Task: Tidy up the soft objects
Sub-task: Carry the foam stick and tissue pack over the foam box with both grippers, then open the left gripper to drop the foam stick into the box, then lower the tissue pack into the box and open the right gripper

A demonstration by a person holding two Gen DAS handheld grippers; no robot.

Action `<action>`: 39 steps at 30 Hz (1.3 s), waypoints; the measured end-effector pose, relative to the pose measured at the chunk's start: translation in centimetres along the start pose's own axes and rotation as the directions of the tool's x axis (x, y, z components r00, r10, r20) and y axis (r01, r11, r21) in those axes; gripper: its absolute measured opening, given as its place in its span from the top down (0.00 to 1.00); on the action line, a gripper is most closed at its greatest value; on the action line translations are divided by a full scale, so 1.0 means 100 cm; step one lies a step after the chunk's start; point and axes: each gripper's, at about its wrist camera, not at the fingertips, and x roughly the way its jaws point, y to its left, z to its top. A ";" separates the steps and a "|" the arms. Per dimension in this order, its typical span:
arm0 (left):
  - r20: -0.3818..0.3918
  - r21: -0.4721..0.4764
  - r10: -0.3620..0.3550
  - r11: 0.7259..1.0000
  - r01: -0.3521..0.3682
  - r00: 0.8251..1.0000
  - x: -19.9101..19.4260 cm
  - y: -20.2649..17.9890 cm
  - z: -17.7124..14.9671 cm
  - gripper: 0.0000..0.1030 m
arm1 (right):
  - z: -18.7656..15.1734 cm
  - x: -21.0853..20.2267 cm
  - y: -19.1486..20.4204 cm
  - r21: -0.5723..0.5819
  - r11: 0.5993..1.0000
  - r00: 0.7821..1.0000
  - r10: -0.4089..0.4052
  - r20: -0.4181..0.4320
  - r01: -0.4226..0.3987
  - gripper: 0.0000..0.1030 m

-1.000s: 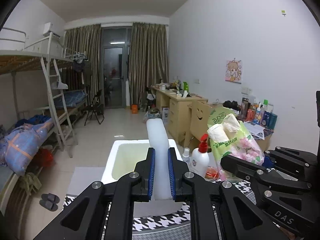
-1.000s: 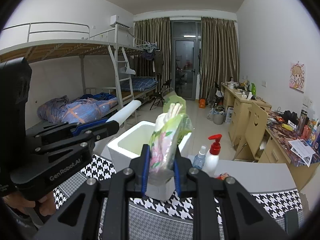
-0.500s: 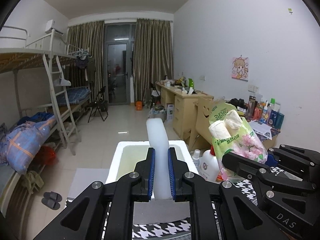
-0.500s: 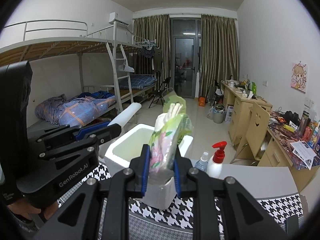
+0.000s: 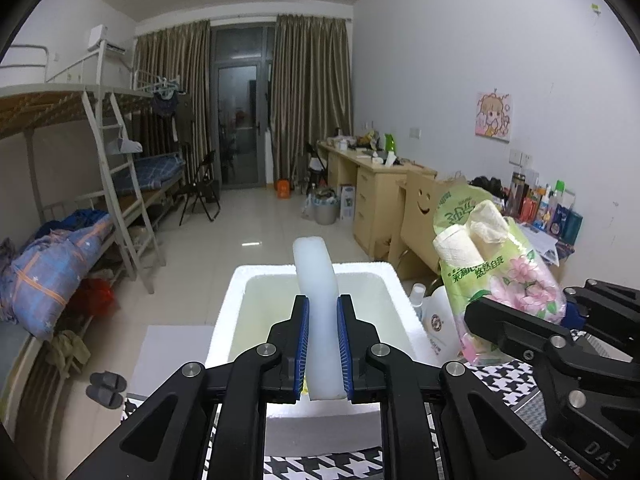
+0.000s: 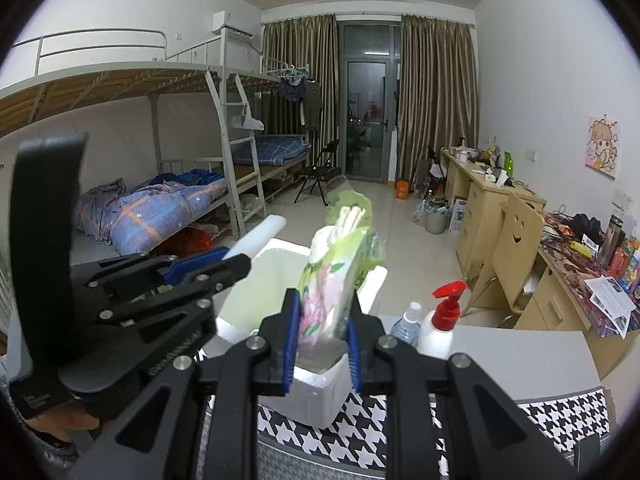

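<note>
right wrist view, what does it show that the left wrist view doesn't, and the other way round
Only the right wrist view shows the red pump top of the white bottle and a hand under the left gripper. Only the left wrist view shows the slippers on the floor and two paper rolls sticking out of the bag's open top. Both show the white foam box, the white foam strip clamped in the left jaws, and the green floral tissue bag clamped in the right gripper.

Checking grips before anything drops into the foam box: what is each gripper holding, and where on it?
Left gripper clamps a white foam strip near its lower end. Right gripper clamps a green floral tissue pack at its bottom end.
</note>
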 end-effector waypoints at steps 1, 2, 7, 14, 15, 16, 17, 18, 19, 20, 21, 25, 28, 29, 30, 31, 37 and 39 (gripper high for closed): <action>-0.003 0.000 0.001 1.000 -0.001 1.000 0.002 0.000 0.000 0.85 | 0.000 0.001 0.000 0.000 1.000 1.000 0.001 -0.002 -0.001 0.75; -0.005 -0.002 0.000 1.000 0.000 1.000 0.004 0.001 -0.001 0.85 | 0.001 0.003 0.000 0.001 1.000 1.000 0.002 -0.006 -0.002 0.75; -0.026 -0.018 -0.037 0.999 0.036 0.999 0.015 0.007 0.000 0.77 | 0.003 0.008 -0.004 0.008 1.000 1.000 -0.001 -0.013 0.001 0.75; -0.027 -0.029 0.027 0.999 -0.028 0.999 0.020 0.019 -0.004 0.30 | 0.003 0.016 -0.003 0.011 1.000 1.000 -0.001 -0.025 0.001 0.75; -0.019 -0.027 0.038 0.999 -0.038 0.999 0.018 0.020 -0.005 0.27 | 0.003 0.017 -0.003 0.012 1.000 1.000 0.001 -0.027 -0.001 0.75; -0.014 -0.020 0.050 0.999 -0.050 0.999 0.015 0.021 -0.005 0.24 | 0.003 0.019 -0.003 0.012 1.000 1.000 0.002 -0.028 -0.001 0.75; -0.009 -0.018 0.063 0.998 -0.064 0.998 0.013 0.022 -0.005 0.22 | 0.003 0.020 -0.002 0.011 1.000 1.000 0.003 -0.029 -0.002 0.75; -0.002 -0.019 0.076 0.997 -0.076 0.997 0.010 0.024 -0.005 0.18 | 0.003 0.021 -0.002 0.010 1.000 1.000 0.004 -0.031 -0.004 0.75; 0.004 -0.022 0.083 0.996 -0.083 0.997 0.008 0.026 -0.005 0.14 | 0.003 0.023 -0.002 0.010 1.000 0.999 0.006 -0.033 -0.005 0.75; 0.011 -0.026 0.092 0.995 -0.091 0.996 0.004 0.028 -0.005 0.12 | 0.004 0.024 -0.001 0.008 1.000 0.999 0.009 -0.035 -0.008 0.75; 0.020 -0.030 0.101 0.994 -0.100 0.995 0.001 0.030 -0.005 0.09 | 0.004 0.025 0.000 0.008 1.000 0.999 0.012 -0.036 -0.012 0.75; 0.049 -0.047 0.134 0.990 -0.131 0.990 -0.009 0.039 -0.004 0.01 | 0.006 0.031 0.004 0.003 1.000 0.999 0.022 -0.041 -0.021 0.75; 0.054 -0.054 0.144 0.989 -0.141 0.988 -0.014 0.044 -0.005 0.01 | 0.008 0.034 0.009 -0.003 0.999 0.998 0.032 -0.045 -0.032 0.75; 0.051 -0.053 0.151 0.988 -0.148 0.987 -0.015 0.046 -0.006 0.01 | 0.008 0.036 0.011 -0.007 0.999 0.998 0.033 -0.047 -0.033 0.75; 0.049 -0.053 0.154 0.987 -0.151 0.987 -0.016 0.047 -0.007 0.01 | 0.009 0.037 0.012 -0.008 0.999 0.998 0.035 -0.049 -0.035 0.75; 0.051 -0.054 0.155 0.987 -0.152 0.987 -0.017 0.049 -0.007 0.01 | 0.009 0.039 0.014 -0.007 0.999 0.998 0.038 -0.052 -0.038 0.75; 0.054 -0.055 0.169 0.985 -0.166 0.984 -0.021 0.054 -0.010 0.01 | 0.011 0.044 0.016 -0.010 0.999 0.998 0.042 -0.055 -0.042 0.75; 0.054 -0.059 0.173 0.984 -0.169 0.984 -0.022 0.056 -0.011 0.01 | 0.011 0.045 0.017 -0.010 0.999 0.997 0.043 -0.057 -0.043 0.75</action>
